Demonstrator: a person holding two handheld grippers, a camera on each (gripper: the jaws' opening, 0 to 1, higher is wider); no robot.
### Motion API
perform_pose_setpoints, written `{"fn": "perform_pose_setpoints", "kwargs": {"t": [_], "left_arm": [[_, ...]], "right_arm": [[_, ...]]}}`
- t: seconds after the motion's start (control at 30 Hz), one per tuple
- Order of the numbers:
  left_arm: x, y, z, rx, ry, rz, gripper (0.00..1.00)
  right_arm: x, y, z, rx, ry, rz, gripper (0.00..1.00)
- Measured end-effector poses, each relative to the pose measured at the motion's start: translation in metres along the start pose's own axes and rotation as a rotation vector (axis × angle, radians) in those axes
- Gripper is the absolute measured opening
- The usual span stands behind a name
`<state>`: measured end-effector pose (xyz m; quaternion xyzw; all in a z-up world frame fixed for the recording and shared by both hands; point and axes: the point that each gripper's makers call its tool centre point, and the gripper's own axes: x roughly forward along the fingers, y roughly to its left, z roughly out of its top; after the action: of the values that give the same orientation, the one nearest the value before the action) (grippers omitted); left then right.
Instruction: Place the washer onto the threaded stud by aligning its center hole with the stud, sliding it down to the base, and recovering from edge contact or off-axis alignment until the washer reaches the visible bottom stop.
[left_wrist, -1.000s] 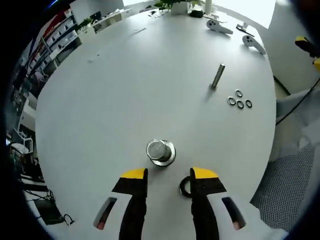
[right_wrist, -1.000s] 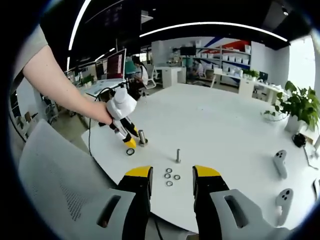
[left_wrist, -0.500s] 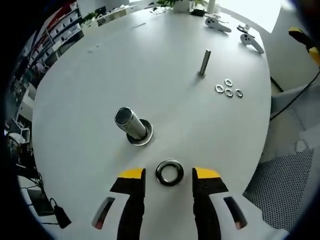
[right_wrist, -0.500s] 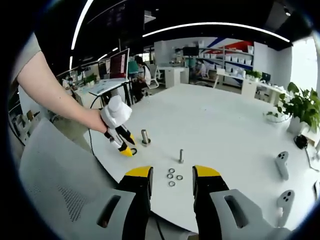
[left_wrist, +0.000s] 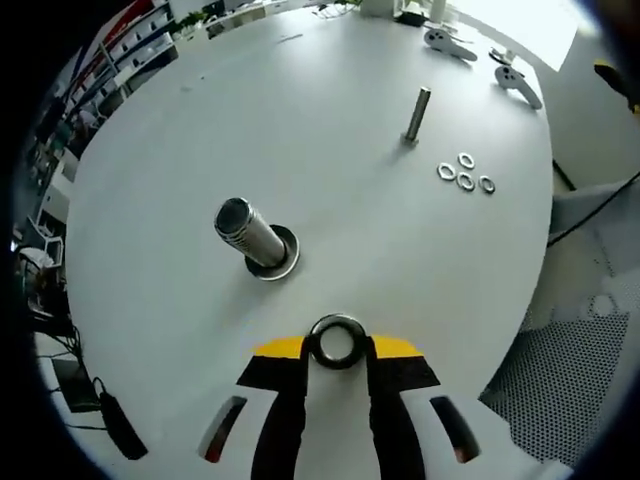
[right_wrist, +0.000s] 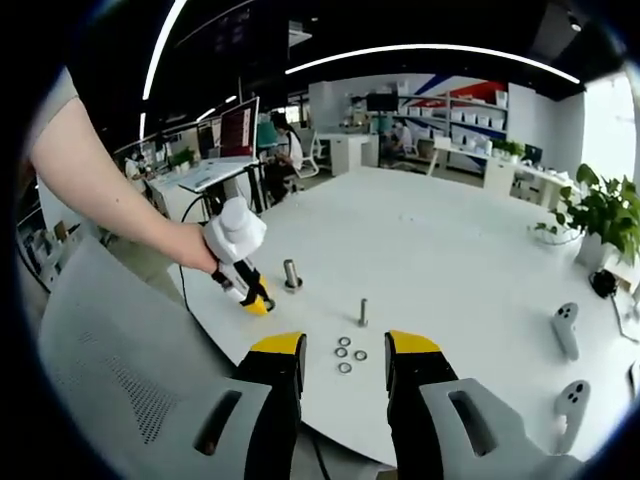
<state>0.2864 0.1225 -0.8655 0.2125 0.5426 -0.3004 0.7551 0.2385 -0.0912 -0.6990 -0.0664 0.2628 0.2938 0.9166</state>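
In the left gripper view, the left gripper (left_wrist: 337, 348) had its jaws clamped on the washer (left_wrist: 337, 341) at the table's (left_wrist: 330, 130) near edge, the large threaded stud (left_wrist: 248, 236) standing apart; the pickup looked done, and next the hole needed centring over the stud. In the right gripper view, the right gripper (right_wrist: 335, 346) hung spread and empty above four small washers (right_wrist: 347, 354).

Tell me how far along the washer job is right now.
Early stage. Done: the left gripper has its jaws closed on the large washer, low over the white table. In hand: that pickup; whether the washer is off the table yet is unclear. Left: carry it to the thick stud, whose top is bare, line up the hole and slide it down to the base flange. The right gripper hangs open near the small washers.
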Motion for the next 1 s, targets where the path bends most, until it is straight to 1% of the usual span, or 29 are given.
{"fn": "perform_pose_setpoints", "kwargs": {"t": [0.07, 0.1, 0.17, 0.2, 0.3, 0.33, 0.37, 0.4, 0.5, 0.6, 0.67, 0.8, 0.9, 0.93, 0.97, 1.0], "left_arm": [[0.001, -0.001, 0.001, 0.011, 0.005, 0.0, 0.21], [0.0, -0.001, 0.0, 0.01, 0.017, -0.002, 0.21], [-0.002, -0.001, -0.006, 0.035, 0.055, -0.013, 0.2], [-0.002, 0.0, -0.008, 0.042, 0.063, -0.015, 0.2], [-0.003, 0.006, -0.017, 0.048, 0.109, -0.017, 0.2], [-0.004, 0.005, -0.02, 0.062, 0.126, -0.017, 0.2], [-0.006, 0.006, -0.024, 0.096, 0.149, -0.014, 0.2], [-0.005, 0.005, -0.026, 0.113, 0.159, -0.016, 0.21], [-0.005, 0.007, -0.027, 0.084, 0.159, -0.013, 0.21], [-0.002, 0.006, -0.026, 0.114, 0.175, -0.012, 0.21], [-0.001, 0.008, -0.025, 0.102, 0.185, -0.014, 0.22], [0.001, 0.007, -0.025, 0.11, 0.202, -0.016, 0.22], [0.001, 0.007, -0.026, 0.111, 0.202, -0.017, 0.22], [0.002, 0.006, -0.026, 0.183, 0.206, -0.021, 0.24], [0.002, 0.004, -0.028, 0.222, 0.225, -0.025, 0.25], [0.002, 0.003, -0.029, 0.223, 0.241, -0.022, 0.25]], "right_arm": [[0.0, 0.0, 0.0, 0.001, -0.001, 0.0, 0.34], [0.0, 0.0, 0.0, 0.002, -0.002, -0.001, 0.34], [0.0, 0.0, 0.0, 0.005, -0.003, -0.001, 0.34], [0.0, 0.0, 0.0, 0.003, -0.002, 0.0, 0.34], [-0.001, 0.0, 0.001, 0.003, -0.005, 0.002, 0.34], [-0.001, 0.0, 0.001, 0.005, -0.006, 0.002, 0.34], [-0.001, 0.0, 0.001, 0.007, -0.007, 0.001, 0.34], [-0.001, 0.0, 0.001, 0.007, -0.007, 0.002, 0.34], [-0.001, 0.0, 0.002, 0.005, -0.01, 0.004, 0.34], [-0.001, 0.001, 0.002, 0.006, -0.012, 0.008, 0.34], [0.0, 0.002, 0.002, 0.003, -0.012, 0.013, 0.34], [0.0, 0.004, 0.001, 0.002, -0.008, 0.02, 0.34], [0.0, 0.004, 0.003, 0.005, -0.013, 0.022, 0.34], [0.0, 0.004, 0.003, 0.005, -0.013, 0.023, 0.34], [0.0, 0.004, 0.003, 0.004, -0.013, 0.024, 0.34], [0.0, 0.005, 0.003, 0.001, -0.013, 0.026, 0.34]]}}
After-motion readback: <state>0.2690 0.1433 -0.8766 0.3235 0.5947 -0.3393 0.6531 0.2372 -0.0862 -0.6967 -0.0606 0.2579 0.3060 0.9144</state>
